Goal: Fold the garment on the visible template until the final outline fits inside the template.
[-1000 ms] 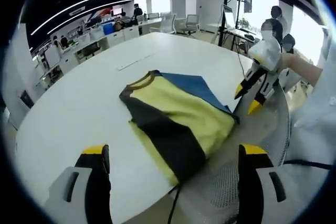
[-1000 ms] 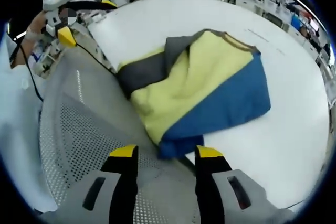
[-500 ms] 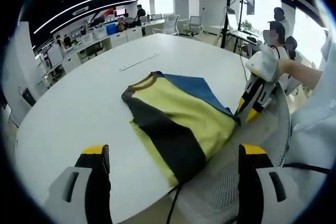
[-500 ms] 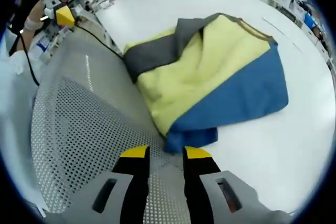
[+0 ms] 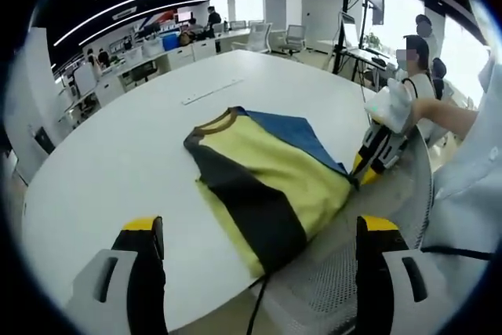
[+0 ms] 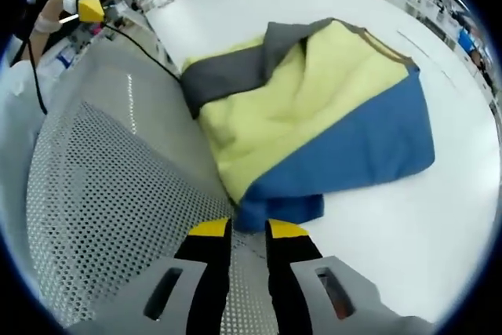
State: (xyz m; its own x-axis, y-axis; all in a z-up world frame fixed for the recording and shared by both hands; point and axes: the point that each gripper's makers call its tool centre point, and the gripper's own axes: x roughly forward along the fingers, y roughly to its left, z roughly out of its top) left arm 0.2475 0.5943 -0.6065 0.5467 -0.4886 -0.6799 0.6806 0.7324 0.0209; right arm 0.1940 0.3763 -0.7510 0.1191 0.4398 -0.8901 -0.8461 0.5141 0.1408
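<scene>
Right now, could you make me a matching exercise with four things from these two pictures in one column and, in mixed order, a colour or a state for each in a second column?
Things:
1. left hand-held gripper
2. right hand-held gripper
3. table
4. garment

Colour or state:
A. white
B. folded, in yellow, blue and dark grey
C. jaws wide apart, holding nothing
D. jaws nearly together at the blue corner of the cloth

Pairs: 1-C, 2-D, 3-A, 4-B
</scene>
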